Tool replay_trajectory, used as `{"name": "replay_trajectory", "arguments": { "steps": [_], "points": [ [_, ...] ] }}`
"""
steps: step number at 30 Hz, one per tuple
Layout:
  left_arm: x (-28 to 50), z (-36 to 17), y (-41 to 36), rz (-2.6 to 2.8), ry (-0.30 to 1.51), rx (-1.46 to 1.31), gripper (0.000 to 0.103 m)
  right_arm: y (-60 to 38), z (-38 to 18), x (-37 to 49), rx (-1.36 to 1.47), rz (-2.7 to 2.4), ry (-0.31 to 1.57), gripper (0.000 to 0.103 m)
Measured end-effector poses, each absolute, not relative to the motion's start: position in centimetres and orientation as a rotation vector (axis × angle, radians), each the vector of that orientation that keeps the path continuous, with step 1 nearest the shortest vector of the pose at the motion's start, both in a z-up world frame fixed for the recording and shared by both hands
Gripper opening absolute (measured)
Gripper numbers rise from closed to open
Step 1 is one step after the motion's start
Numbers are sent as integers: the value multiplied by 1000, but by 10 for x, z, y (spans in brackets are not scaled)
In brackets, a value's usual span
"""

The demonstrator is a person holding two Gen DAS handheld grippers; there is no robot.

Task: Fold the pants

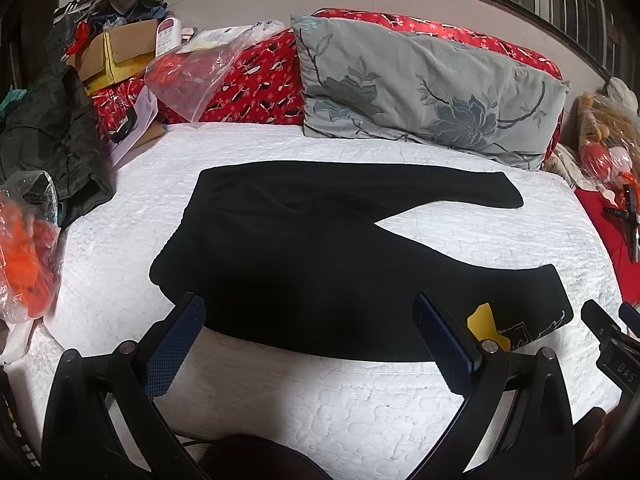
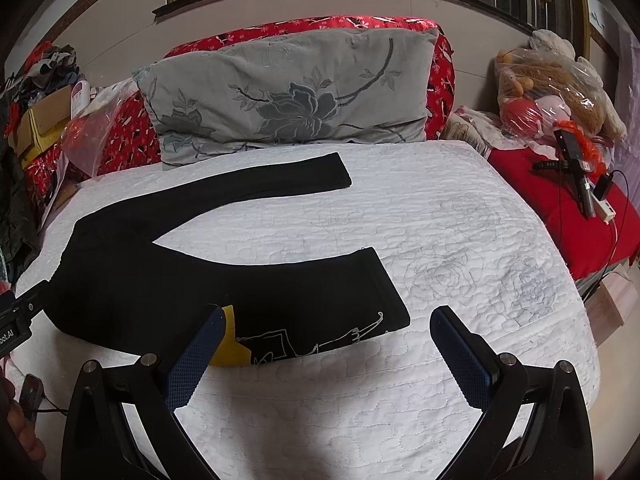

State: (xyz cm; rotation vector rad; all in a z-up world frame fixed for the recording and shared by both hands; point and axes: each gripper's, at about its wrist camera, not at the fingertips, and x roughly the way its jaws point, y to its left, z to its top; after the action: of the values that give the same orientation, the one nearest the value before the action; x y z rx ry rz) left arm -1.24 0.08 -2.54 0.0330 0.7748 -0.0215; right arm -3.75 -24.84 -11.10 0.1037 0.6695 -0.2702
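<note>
Black pants [image 1: 304,248] lie flat on the white quilted bed [image 1: 120,240], waist to the left, two legs spread apart to the right. The near leg has a yellow patch [image 1: 486,322] and white line print at its cuff. My left gripper [image 1: 308,312] is open and empty, above the near edge of the pants' seat. My right gripper [image 2: 326,326] is open and empty, above the near leg's cuff [image 2: 360,308]; its left finger [image 2: 200,352] overlaps the yellow patch [image 2: 230,344]. The pants [image 2: 160,280] also show in the right wrist view.
A grey floral pillow [image 1: 424,88] leans on a red floral bolster [image 1: 256,80] at the bed's head. Clothes, a cardboard box [image 1: 120,52] and plastic bags [image 1: 24,252] crowd the left. A red surface with gadgets [image 2: 580,184] and bagged plush toys [image 2: 556,84] stand on the right.
</note>
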Motion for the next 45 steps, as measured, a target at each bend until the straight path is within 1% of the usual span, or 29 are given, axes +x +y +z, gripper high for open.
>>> {"name": "replay_trajectory", "arguments": {
  "steps": [35,42,45],
  "points": [
    [0,-31,-7,-45,817,24,103,-253,-123,-27,114,-270,709,103],
    [23,-36,-12,-43,874,29,103,-256,-125,-10,125,-240,750,103],
    [50,-33,-4,-73,947,-14,103,-269,-116,6,163,-225,750,103]
  ]
}}
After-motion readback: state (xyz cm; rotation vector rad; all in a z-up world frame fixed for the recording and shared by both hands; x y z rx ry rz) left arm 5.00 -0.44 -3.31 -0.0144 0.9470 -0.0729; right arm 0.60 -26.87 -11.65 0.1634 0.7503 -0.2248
